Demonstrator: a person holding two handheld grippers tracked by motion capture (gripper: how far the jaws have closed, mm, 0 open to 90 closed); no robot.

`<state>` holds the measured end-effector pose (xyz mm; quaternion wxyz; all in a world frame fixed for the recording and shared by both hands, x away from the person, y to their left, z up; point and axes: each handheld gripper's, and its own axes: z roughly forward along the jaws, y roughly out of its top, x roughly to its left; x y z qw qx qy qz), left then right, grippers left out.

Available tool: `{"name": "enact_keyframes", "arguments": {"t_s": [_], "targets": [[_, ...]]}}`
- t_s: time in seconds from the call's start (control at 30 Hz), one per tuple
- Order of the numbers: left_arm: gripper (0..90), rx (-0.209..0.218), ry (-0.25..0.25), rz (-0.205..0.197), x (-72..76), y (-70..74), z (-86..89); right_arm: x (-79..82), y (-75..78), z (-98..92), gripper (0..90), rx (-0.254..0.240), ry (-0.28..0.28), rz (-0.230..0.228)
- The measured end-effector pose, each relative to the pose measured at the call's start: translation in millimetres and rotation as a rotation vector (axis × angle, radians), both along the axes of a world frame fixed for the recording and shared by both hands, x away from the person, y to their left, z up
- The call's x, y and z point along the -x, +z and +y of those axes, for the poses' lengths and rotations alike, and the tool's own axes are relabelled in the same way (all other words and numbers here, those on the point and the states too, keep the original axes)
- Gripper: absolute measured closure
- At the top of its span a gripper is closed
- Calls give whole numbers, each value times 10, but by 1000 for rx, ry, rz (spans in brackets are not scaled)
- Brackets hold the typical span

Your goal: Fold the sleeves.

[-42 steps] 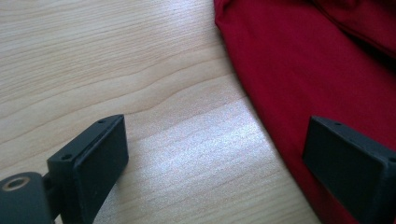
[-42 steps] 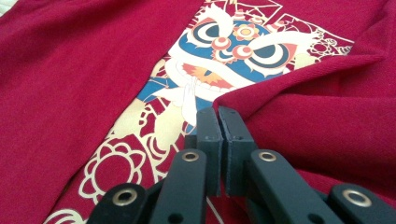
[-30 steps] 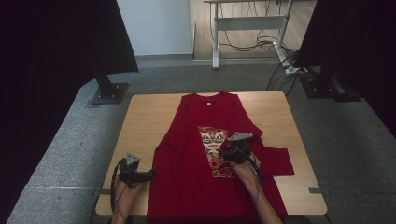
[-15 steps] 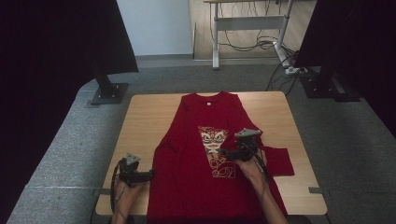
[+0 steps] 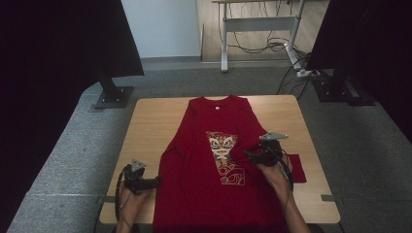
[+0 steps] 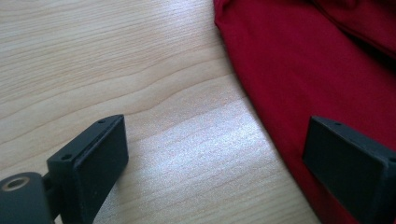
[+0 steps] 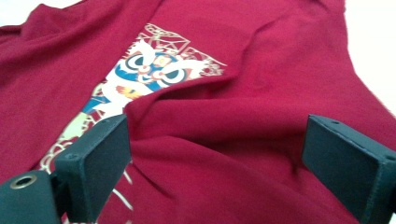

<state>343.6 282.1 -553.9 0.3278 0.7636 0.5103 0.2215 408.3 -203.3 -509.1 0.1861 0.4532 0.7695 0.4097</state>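
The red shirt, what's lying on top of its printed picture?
A folded-over flap of the red shirt covers one edge of the lion-face print; what's beneath the flap is hidden.

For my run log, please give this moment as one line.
red T-shirt on table | right hand-held gripper open, just released folded side | left hand-held gripper open at edge

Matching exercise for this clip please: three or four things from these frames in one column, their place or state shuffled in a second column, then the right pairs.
Things:
1. red T-shirt
2. left tongs
3. right tongs
4. lion print

Places or states:
A. open, over bare wood at the shirt's edge
B. spread down the middle of the wooden table
C. on the shirt's chest, partly under a folded flap
D. open, above the folded cloth

Pairs: 1-B, 2-A, 3-D, 4-C
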Motion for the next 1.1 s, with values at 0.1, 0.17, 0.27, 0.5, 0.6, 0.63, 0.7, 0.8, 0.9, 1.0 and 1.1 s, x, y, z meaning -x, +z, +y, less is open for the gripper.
{"name": "enact_keyframes", "arguments": {"t_s": [0.1,0.17,0.27,0.5,0.6,0.63,0.7,0.8,0.9,1.0,1.1], "targets": [[68,0,0,0,0,0,0,22,7,-129,85,8,-20,-4],[68,0,0,0,0,0,0,30,7,-163,85,7,-24,-4],[68,0,0,0,0,0,0,55,2,-260,119,22,-32,4],[68,0,0,0,0,0,0,96,-15,-421,139,39,-56,7],[68,0,0,0,0,0,0,124,-30,-533,142,42,-77,8],[68,0,0,0,0,0,0,148,-52,-626,138,36,-102,1],[68,0,0,0,0,0,0,157,-61,-657,138,36,-112,0],[68,0,0,0,0,0,0,177,-86,-746,132,39,-135,-1],[68,0,0,0,0,0,0,177,-86,-746,132,39,-135,-1],[68,0,0,0,0,0,-1,231,-168,-1008,173,29,-188,20],[68,0,0,0,0,0,-1,236,-187,-1043,182,29,-184,28]]}}
